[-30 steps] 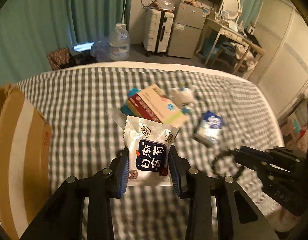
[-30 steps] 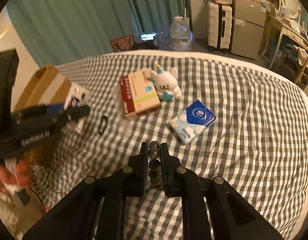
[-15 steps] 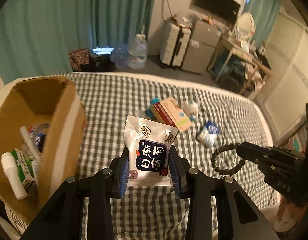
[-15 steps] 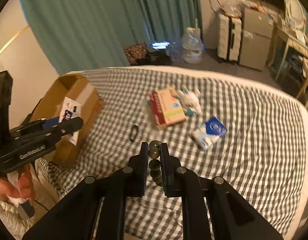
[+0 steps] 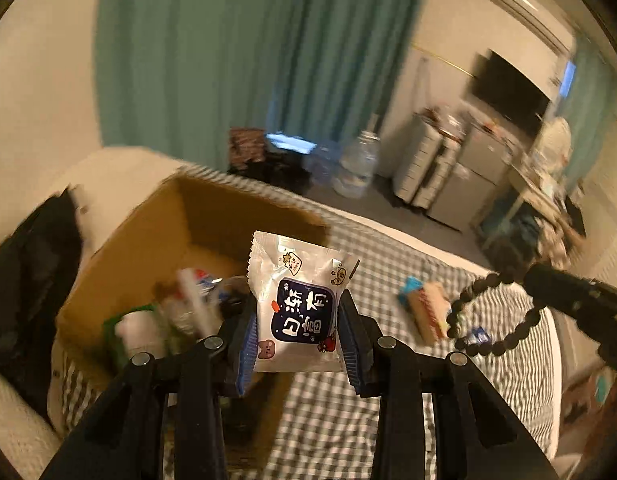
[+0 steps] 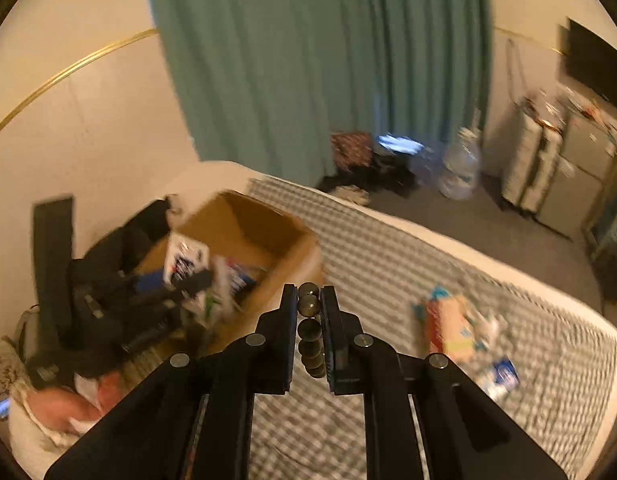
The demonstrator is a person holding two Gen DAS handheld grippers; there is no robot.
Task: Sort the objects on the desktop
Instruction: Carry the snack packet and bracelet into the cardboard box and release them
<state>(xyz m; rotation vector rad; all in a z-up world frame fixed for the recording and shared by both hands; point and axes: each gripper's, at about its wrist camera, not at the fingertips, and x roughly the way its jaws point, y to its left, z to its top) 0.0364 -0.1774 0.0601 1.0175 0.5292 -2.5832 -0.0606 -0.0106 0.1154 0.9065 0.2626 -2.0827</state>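
My left gripper (image 5: pixel 296 312) is shut on a white snack packet (image 5: pixel 298 302) with a dark blue label, held upright in the air beside the open cardboard box (image 5: pixel 180 236). The box holds several small items, blurred here. My right gripper (image 6: pixel 310 294) is shut on a dark bead bracelet (image 6: pixel 310 330), whose loop hangs at the right of the left wrist view as bracelet (image 5: pixel 488 312). In the right wrist view the left gripper (image 6: pixel 188 280) with the packet (image 6: pixel 186 258) hovers over the box (image 6: pixel 268 228).
The checkered bed cover (image 6: pixel 388 264) still carries a red and tan carton (image 6: pixel 448 328), a plush toy and a blue tissue pack (image 6: pixel 502 376). A person's hand (image 6: pixel 68 404) shows at lower left. Black bags, water bottles, suitcases and green curtains stand beyond the bed.
Both grippers have risen and swung left toward the cardboard box, each still gripping its item. The box now sits right by the packet, and the remaining bed items lie off to the right.
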